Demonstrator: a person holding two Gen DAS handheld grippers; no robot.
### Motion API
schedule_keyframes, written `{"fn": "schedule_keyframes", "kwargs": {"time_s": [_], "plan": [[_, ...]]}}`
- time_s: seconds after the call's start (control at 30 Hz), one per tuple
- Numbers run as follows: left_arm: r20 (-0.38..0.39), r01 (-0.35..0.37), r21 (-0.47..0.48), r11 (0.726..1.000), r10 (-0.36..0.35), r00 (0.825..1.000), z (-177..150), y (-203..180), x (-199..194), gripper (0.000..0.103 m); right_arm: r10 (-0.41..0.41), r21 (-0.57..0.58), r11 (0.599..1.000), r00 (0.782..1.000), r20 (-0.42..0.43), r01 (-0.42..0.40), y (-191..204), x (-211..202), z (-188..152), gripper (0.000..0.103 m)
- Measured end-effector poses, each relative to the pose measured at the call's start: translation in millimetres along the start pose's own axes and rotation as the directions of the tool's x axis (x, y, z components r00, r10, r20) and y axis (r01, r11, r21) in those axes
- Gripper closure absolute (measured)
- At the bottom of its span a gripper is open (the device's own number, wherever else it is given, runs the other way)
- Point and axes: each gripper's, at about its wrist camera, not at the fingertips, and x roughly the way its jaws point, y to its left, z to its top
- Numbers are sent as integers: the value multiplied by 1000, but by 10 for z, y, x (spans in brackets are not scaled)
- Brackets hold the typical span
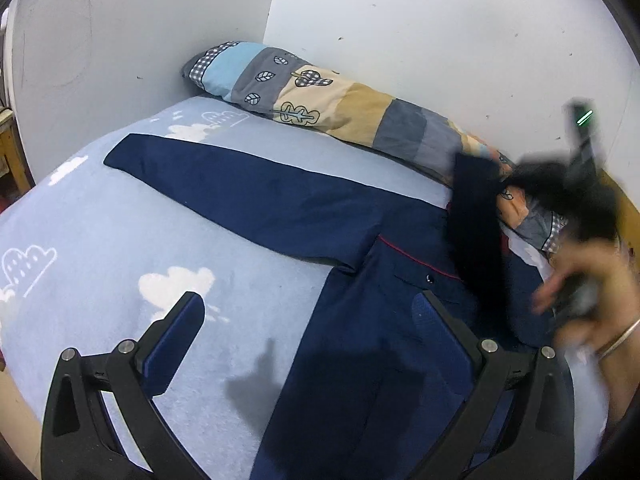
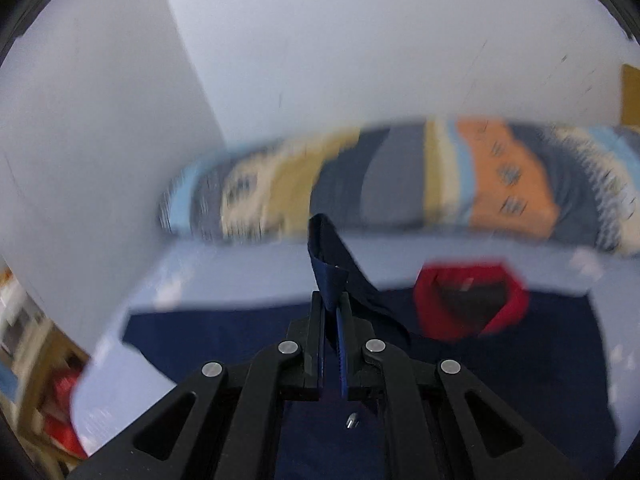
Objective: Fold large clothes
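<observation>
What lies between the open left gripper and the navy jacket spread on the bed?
Nothing visible. The left gripper hangs open over the navy jacket, with only its shadow between.

Navy blue cloth jacket (image 1: 360,320) lying on pale blue cloud-print bedsheet (image 1: 100,220), filling lower centre and right of left wrist frame. One sleeve (image 1: 240,192) stretching toward upper left. Long patchwork fabric pillow (image 1: 320,100) lying behind jacket, against white wall (image 1: 440,40), running upper centre to right edge. Wooden furniture (image 1: 10,148) standing at left edge.
</observation>
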Motion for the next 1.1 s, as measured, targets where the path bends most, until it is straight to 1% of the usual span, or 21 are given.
{"fn": "schedule_keyframes", "kwargs": {"time_s": [0.13,0.2,0.27,0.3,0.33,0.37,0.4,0.43,0.47,0.5,0.57,0.6,0.7,0.8,0.87,0.93,0.97,1.0,1.03,1.07,1.1], "plan": [[6,4,8,1000,-4,1000,4,17,-17,0,5,10,1000,993,-114,-4,67,603,-629,98],[6,6,8,1000,-7,1000,2,21,-18,0,8,20,1000,991,-137,-5,66,708,-803,98],[4,7,8,1000,-7,1000,-1,23,-9,0,-25,15,999,989,-142,28,91,800,-916,96],[3,6,7,1000,-6,1000,0,27,-9,0,-33,24,999,987,-154,37,75,833,-954,91],[0,5,5,1000,-5,1000,-3,26,-2,0,-27,35,999,985,-169,34,45,839,-961,81],[-2,7,2,1000,-7,1000,-1,36,3,0,0,51,999,977,-212,11,27,846,-956,59],[-2,7,0,1000,-7,1000,4,42,5,0,55,76,997,955,-290,-34,-9,879,-965,51],[0,3,-5,1000,-3,1000,12,51,1,0,88,89,994,945,-316,-62,-42,837,-958,52],[2,-2,-13,1000,2,1000,18,67,-5,0,111,92,992,947,-303,-87,-77,757,-937,52],[4,-1,-21,1000,1,1000,25,81,-6,0,119,82,991,960,-253,-101,-121,596,-891,52],[0,-2,-45,999,2,1000,26,118,-6,0,126,78,990,974,-186,-113,-210,383,-826,50],[-2,-1,-51,999,1,1000,22,132,-3,0,127,85,990,980,-152,-115,-280,280,-801,50],[-15,0,-59,998,-1,1000,15,146,20,0,69,102,993,990,-120,-57,-516,167,-782,48],[-10,-7,-58,998,7,1000,21,139,31,0,44,167,986,989,-139,-21,-808,213,-831,46],[-15,-9,-55,998,8,1000,16,119,52,0,-2,182,983,980,-197,38,-901,336,-917,47],[-28,-9,-49,999,8,1000,7,99,86,0,-43,150,985,961,-274,87,-886,520,-1062,47],[-35,-5,-44,999,4,999,1,83,101,0,-54,127,987,955,-292,95,-851,575,-1089,46],[-37,-4,-38,999,2,999,-4,72,105,0,-96,57,991,954,-285,117,-758,594,-1142,46],[-34,-7,-28,1000,6,999,-6,54,103,0,-110,7,993,952,-285,117,-682,586,-1155,44],[-31,-10,-23,1000,9,999,-6,47,97,0,-101,-11,995,951,-292,102,-649,593,-1141,44],[-29,-9,-20,1000,9,1000,-5,42,93,0,-53,1,998,956,-289,56,-646,546,-1104,44]]}}
